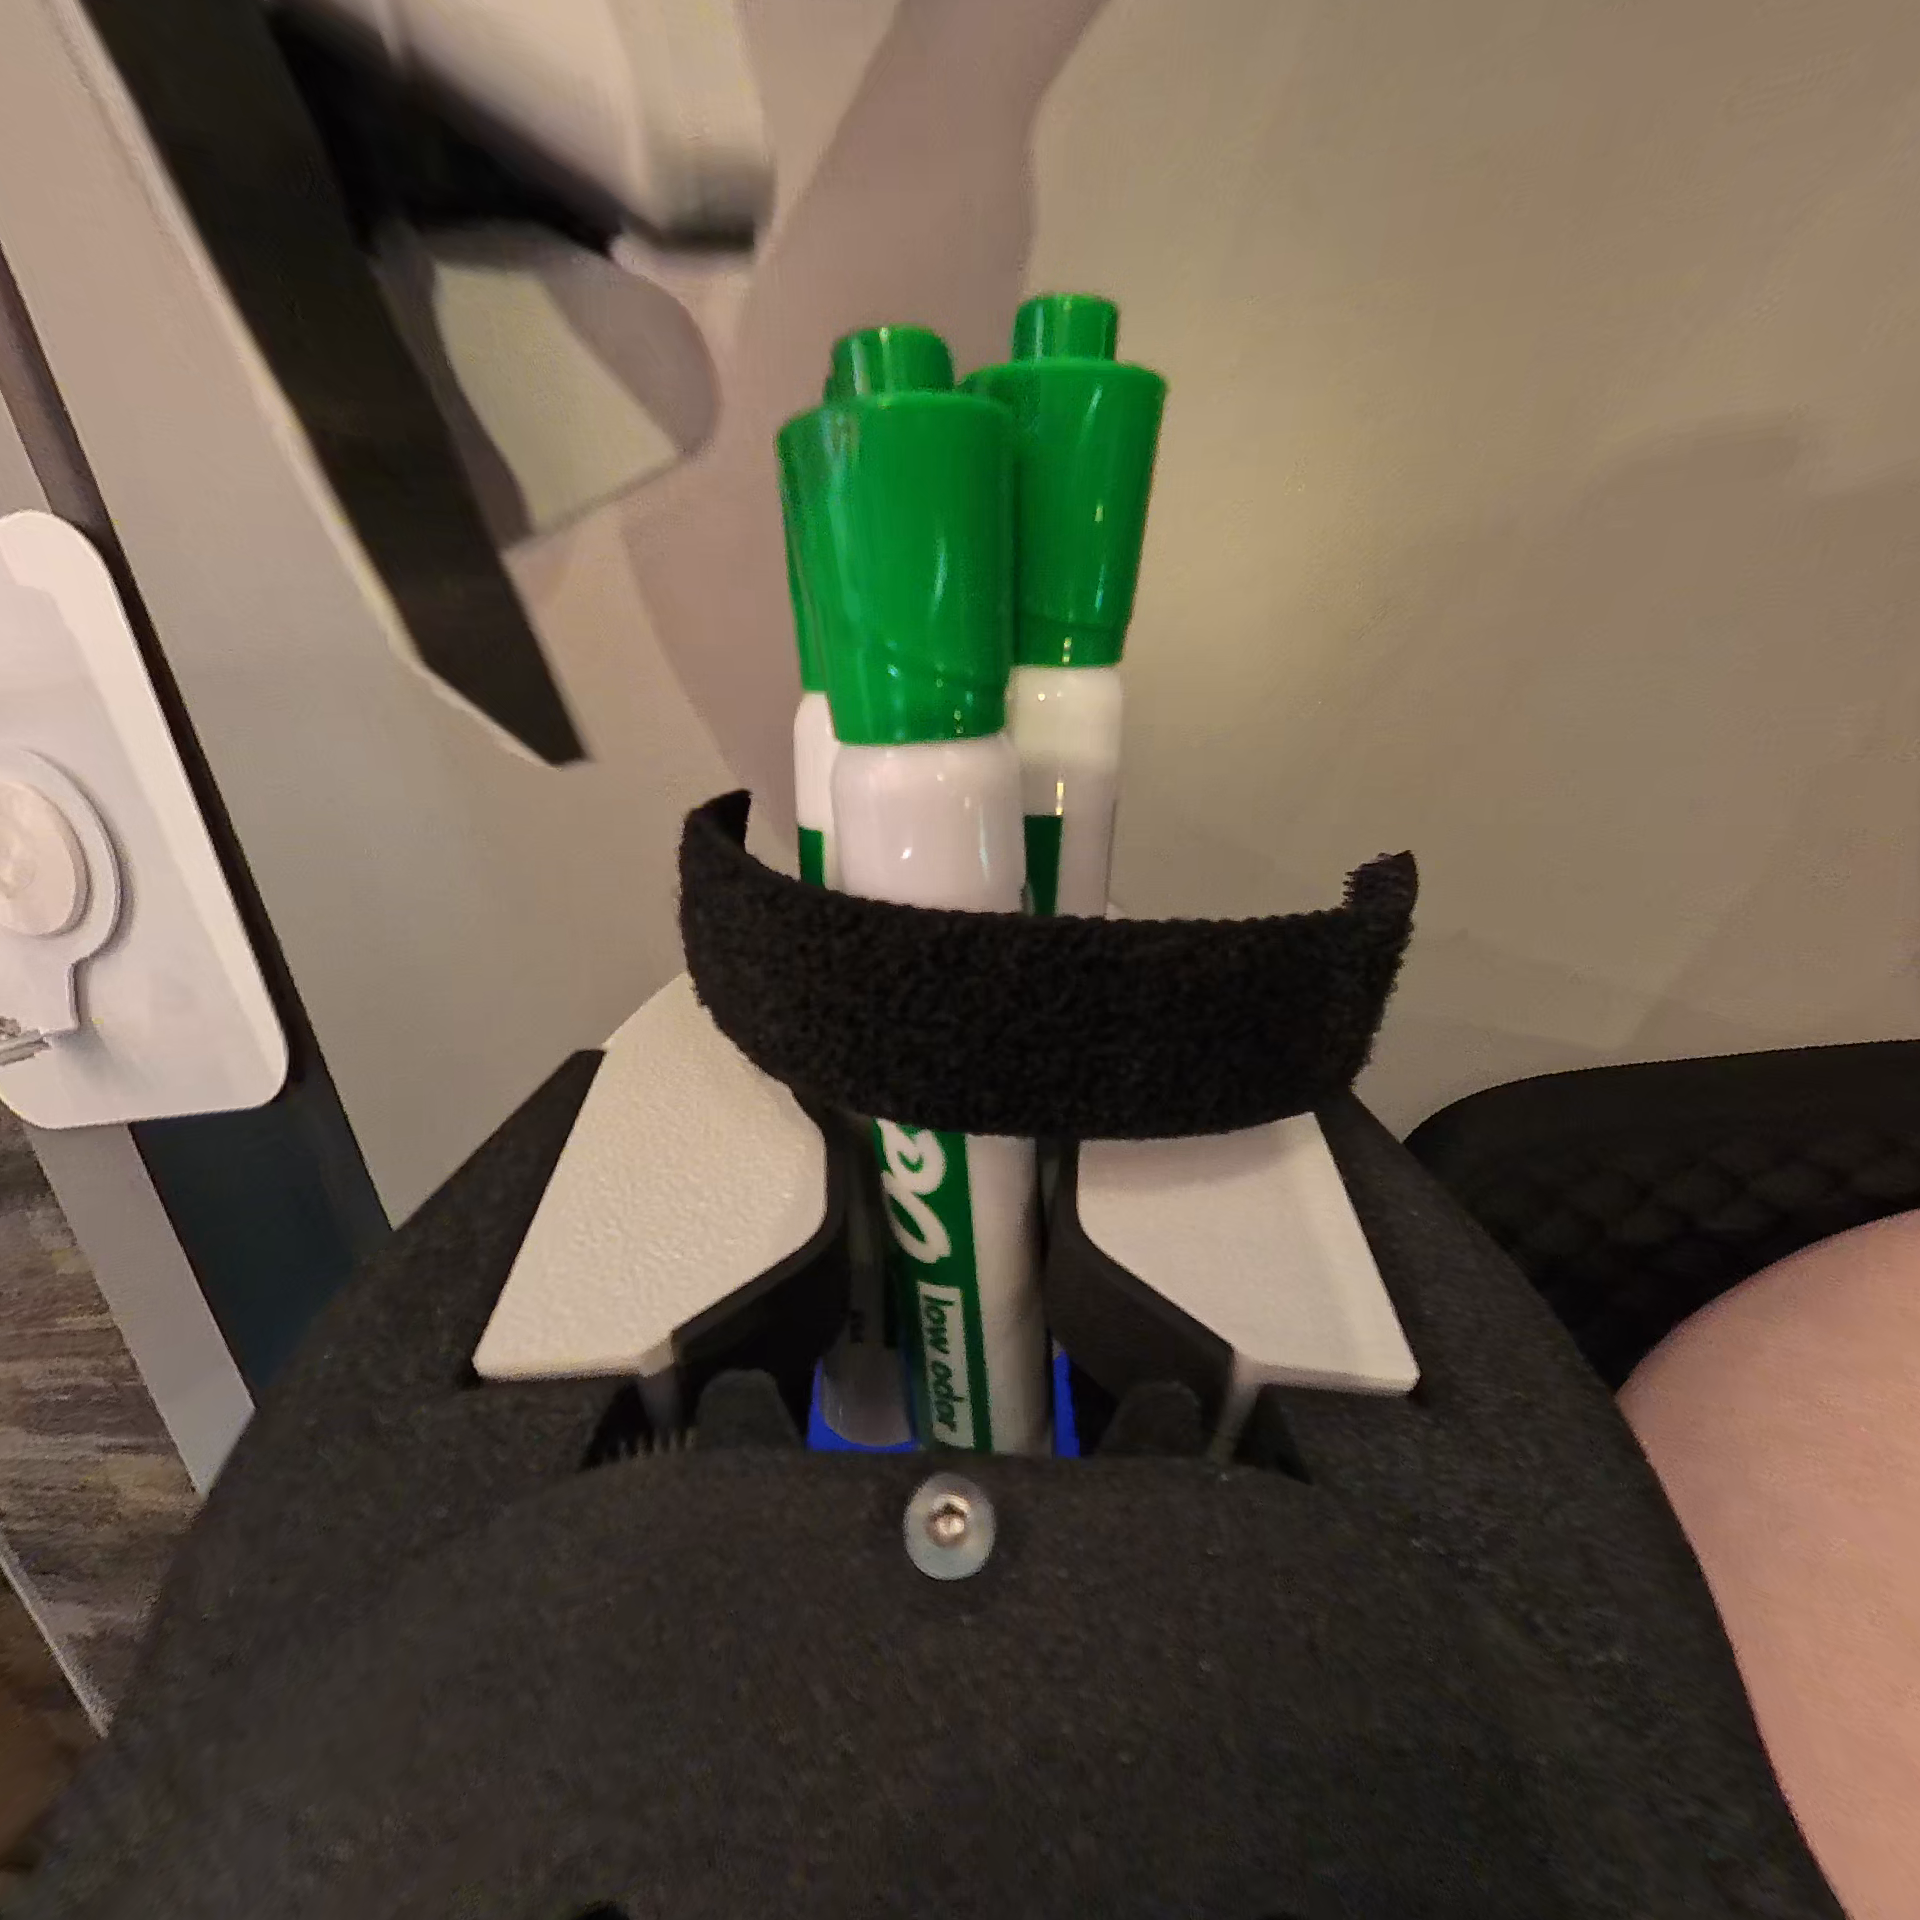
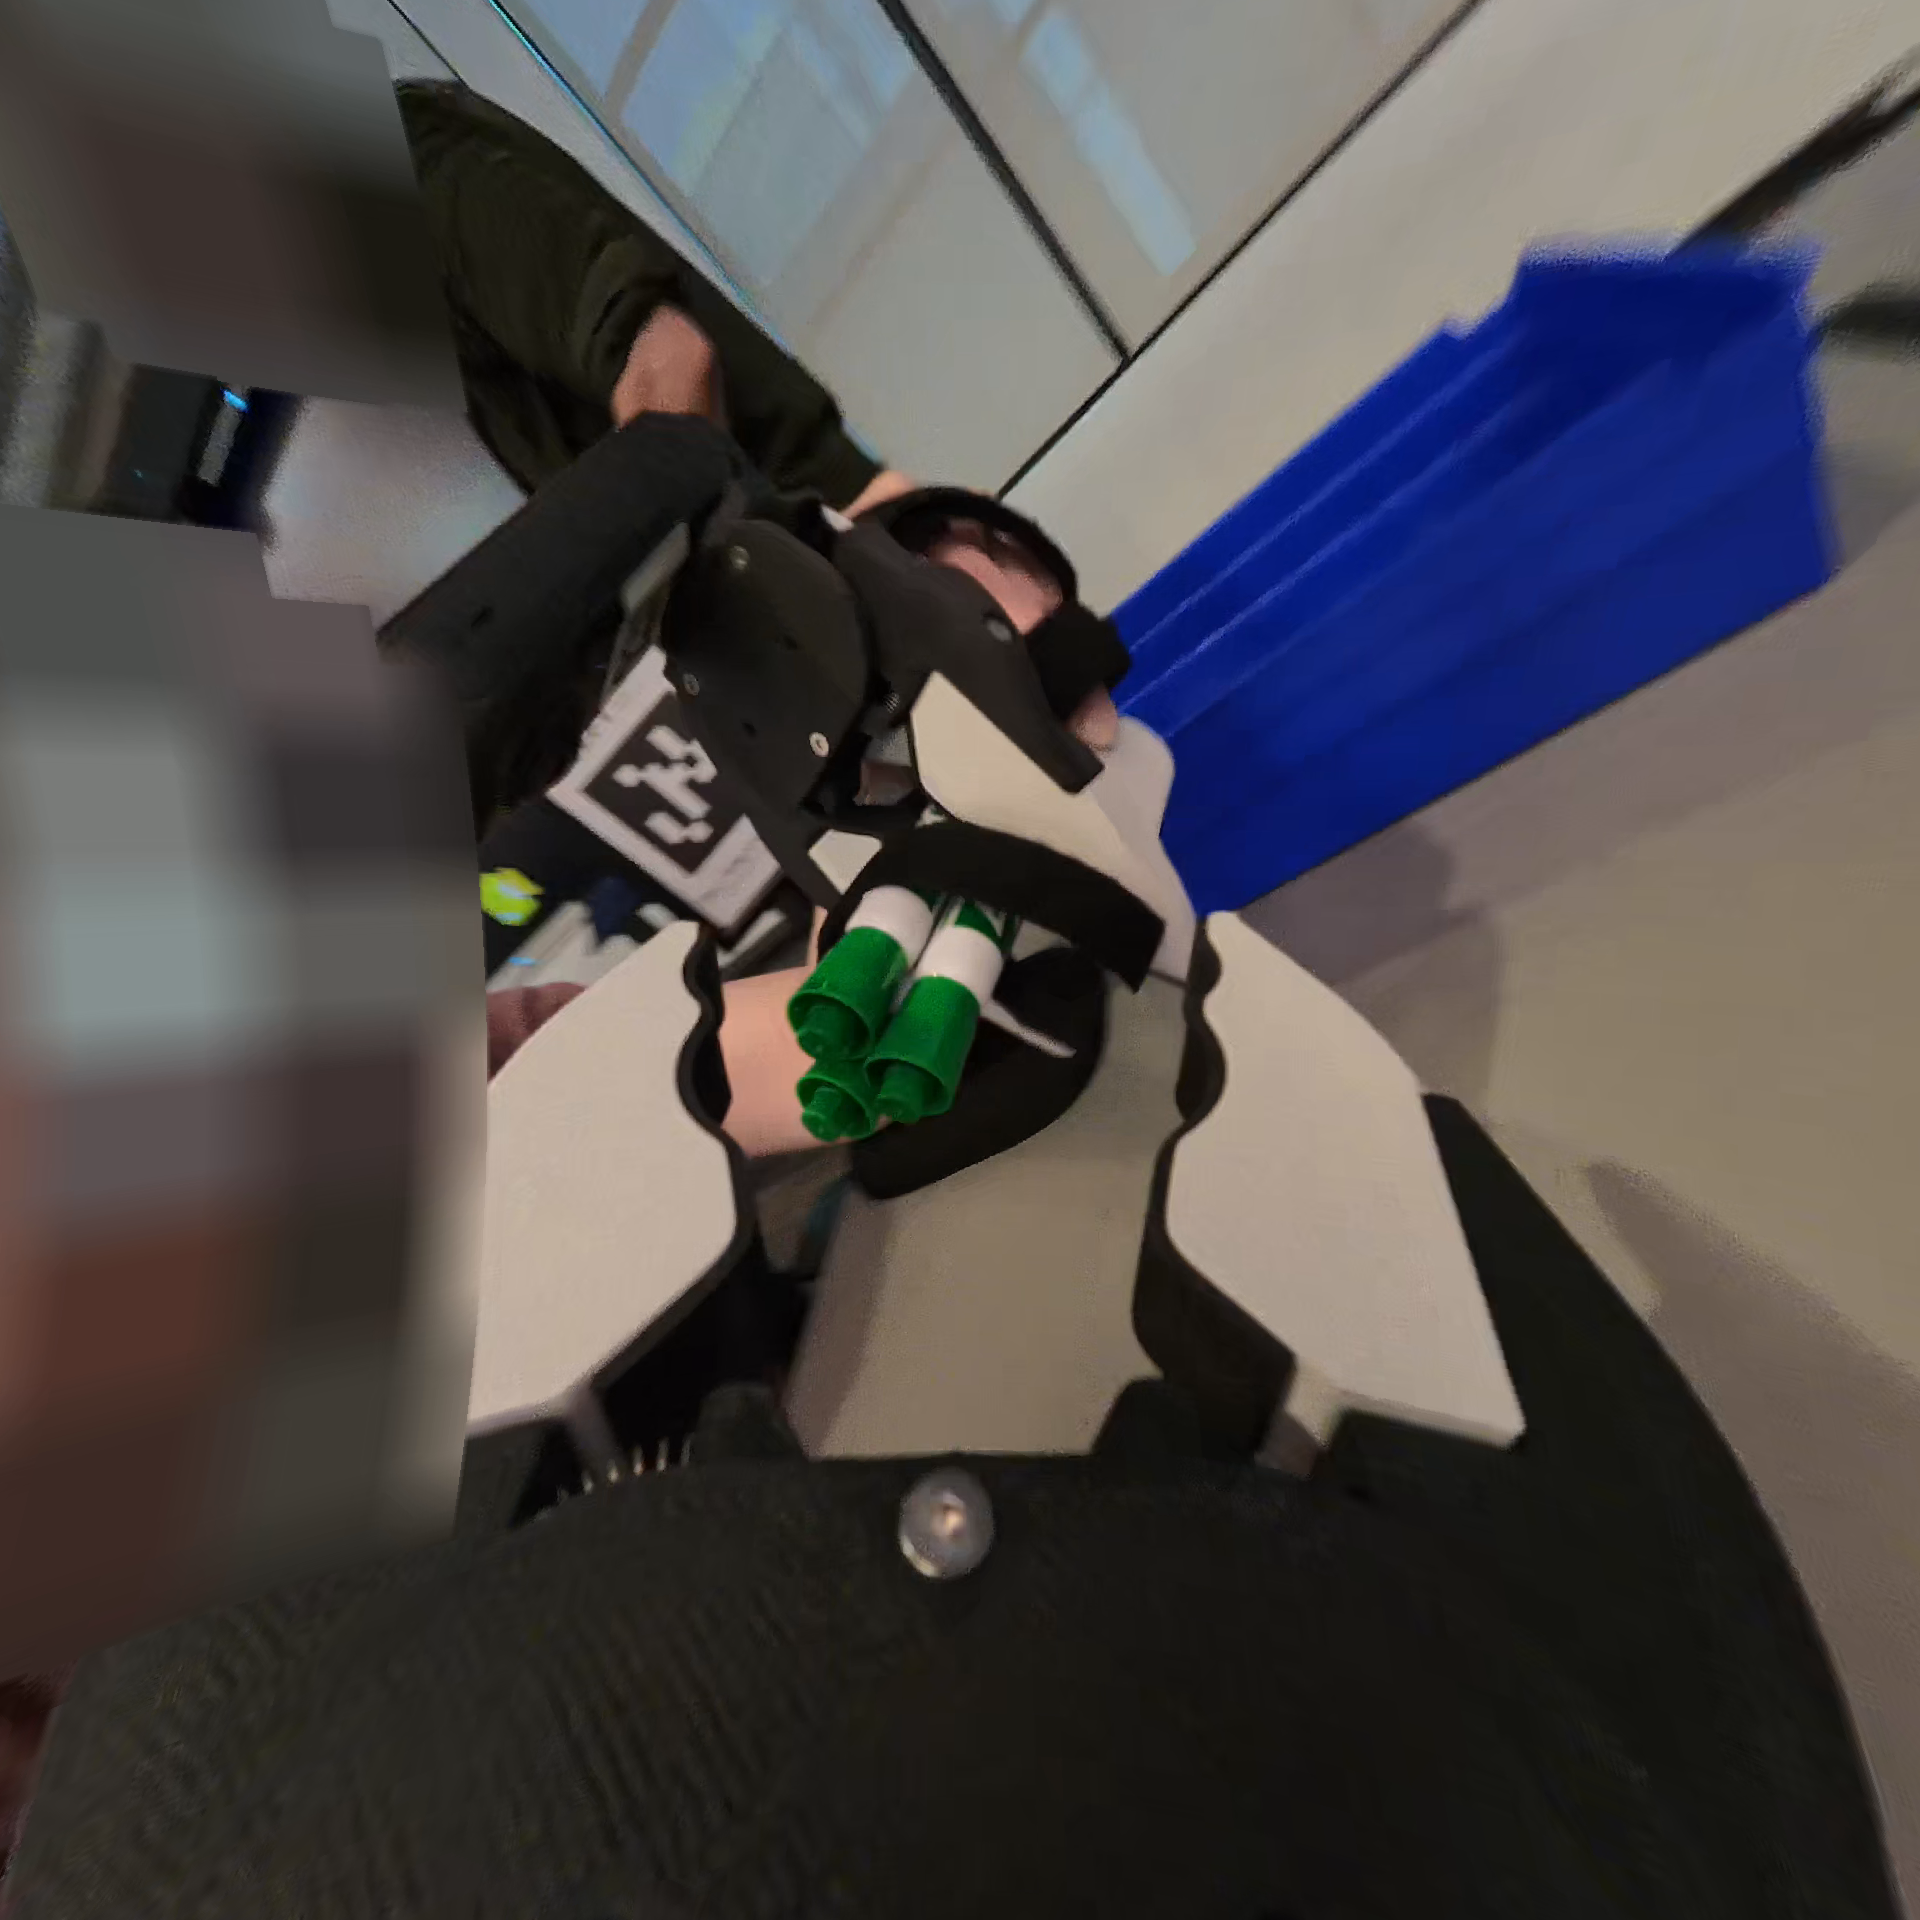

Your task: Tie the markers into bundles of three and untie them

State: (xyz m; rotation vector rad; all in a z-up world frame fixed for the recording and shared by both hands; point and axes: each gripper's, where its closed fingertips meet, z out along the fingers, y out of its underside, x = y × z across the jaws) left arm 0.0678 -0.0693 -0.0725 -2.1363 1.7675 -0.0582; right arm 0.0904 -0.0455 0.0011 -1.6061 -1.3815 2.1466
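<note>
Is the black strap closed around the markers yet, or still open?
Still open: the strap curves across the markers, with its cut end sticking out free.

You've got three markers [image 1: 925,790] with glossy green caps and white barrels, a green band running down the barrel. The strap [image 1: 1039,997] around them is black, fuzzy texture. Your left gripper [image 1: 940,1174] has white finger faces with black edges on a matte black grainy body, silver screw at centre. Your right gripper [image 2: 945,1049] is the same scheme: white fingers, black wavy inner edges, black ribbed body. In your right wrist view the bin [image 2: 1507,582] is solid bright blue, and the tag [image 2: 665,800] on the far gripper is a black-and-white square pattern with a white border
</note>
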